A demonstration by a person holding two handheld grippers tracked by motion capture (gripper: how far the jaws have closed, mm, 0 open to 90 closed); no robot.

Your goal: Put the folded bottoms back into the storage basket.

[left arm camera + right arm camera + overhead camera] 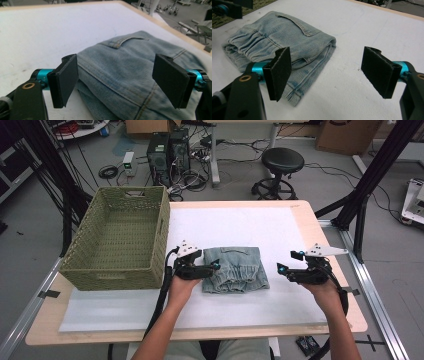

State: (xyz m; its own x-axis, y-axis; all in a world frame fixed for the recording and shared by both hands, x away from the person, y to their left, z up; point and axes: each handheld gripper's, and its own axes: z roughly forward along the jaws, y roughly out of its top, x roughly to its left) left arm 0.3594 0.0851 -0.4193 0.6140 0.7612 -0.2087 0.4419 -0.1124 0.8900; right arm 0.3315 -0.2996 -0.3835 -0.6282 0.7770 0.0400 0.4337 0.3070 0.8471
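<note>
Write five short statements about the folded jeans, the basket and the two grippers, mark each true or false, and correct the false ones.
1. The folded jeans lie on the white mat. True.
2. The jeans are inside the wicker basket. False: they lie on the mat beside it.
3. The left gripper is open. True.
4. The right gripper is clamped on the jeans. False: it is open and holds nothing.
5. The basket stands at the table's right end. False: it stands at the left.

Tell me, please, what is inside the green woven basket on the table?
The green woven basket looks empty: its far inner wall and most of its floor show bare weave. Its near wall hides the nearest strip of the floor, so a small thing there cannot be excluded.
</note>
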